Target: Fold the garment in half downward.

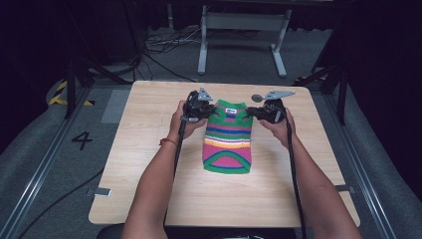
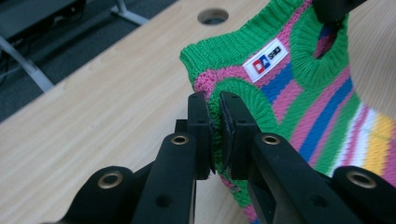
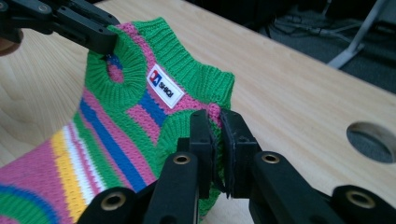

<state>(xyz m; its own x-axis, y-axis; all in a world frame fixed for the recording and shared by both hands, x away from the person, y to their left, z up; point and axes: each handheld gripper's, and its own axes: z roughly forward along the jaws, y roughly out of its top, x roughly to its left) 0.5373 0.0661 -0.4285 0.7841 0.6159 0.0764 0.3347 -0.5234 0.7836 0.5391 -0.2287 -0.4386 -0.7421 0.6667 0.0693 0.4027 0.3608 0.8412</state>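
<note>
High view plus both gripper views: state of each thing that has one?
striped sweater: far end lifted by its two corners, near end on the table.
left gripper: shut on the sweater's green edge.
right gripper: shut on the sweater's other corner.
white label: sewn on, facing up.
table: bare wood, round hole at the far edge.

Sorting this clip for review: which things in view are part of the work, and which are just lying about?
In use: striped knitted garment, left gripper and right gripper, each shut on a top corner.
Lying about: table hole, floor cables, metal frame.
</note>
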